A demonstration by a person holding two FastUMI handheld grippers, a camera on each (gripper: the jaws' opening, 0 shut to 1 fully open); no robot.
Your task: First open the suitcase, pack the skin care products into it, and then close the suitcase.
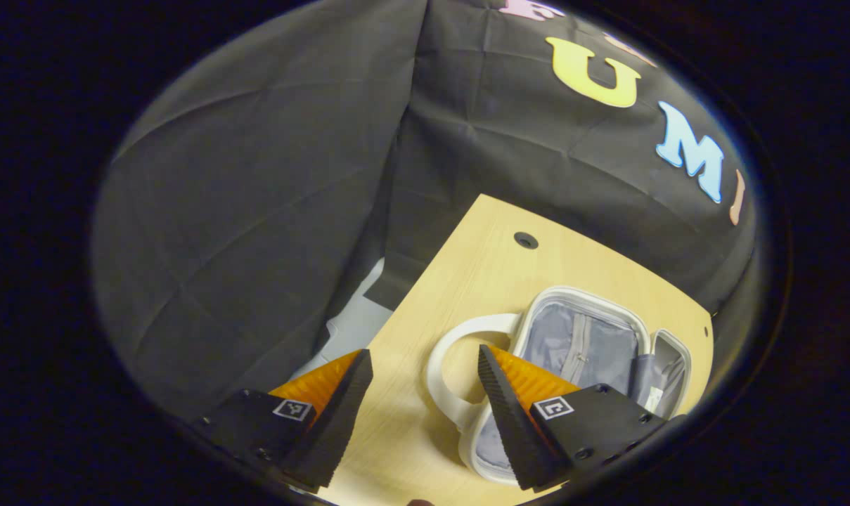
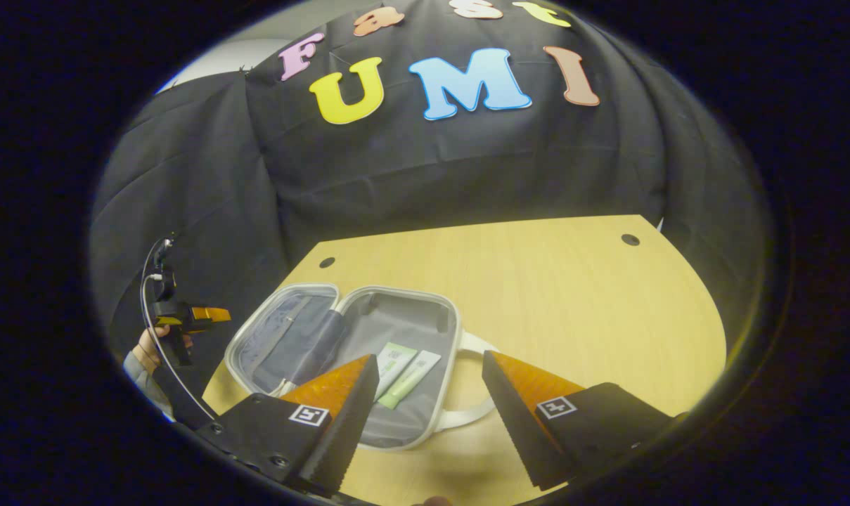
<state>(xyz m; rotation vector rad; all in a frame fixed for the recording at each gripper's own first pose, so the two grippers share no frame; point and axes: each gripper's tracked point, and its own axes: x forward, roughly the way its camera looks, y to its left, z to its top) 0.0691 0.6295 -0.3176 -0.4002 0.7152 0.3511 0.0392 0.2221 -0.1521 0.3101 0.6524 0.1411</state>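
**Case open, products in, lid left to shut**

Black cloth walls close round a pale wooden table [image 1: 425,436], and on it lies the suitcase [image 1: 579,344], spread wide open.

Left gripper view first: the left gripper [image 1: 425,383] hangs above the table's near edge with its jaws well apart and nothing between them. Beyond the fingers sits the suitcase, grey lining up, its white looped handle [image 1: 442,358] pointing toward the camera. Part of the case is hidden behind one finger, so what lies inside cannot be told from here.

Over to the right gripper view: the right gripper [image 2: 430,376] is also spread wide and empty, poised just over the case's near rim. Here the inside is plain: two slim skin care products [image 2: 405,369] lie side by side in the half of the case nearer the handle, touching or nearly so. The zipped lid half [image 2: 277,337] lies flat beside it. Far left, a hand [image 2: 150,344] holds the other gripper off the table's edge.

My read: opening is done, packing looks done, no products on the visible tabletop. Closing remains.
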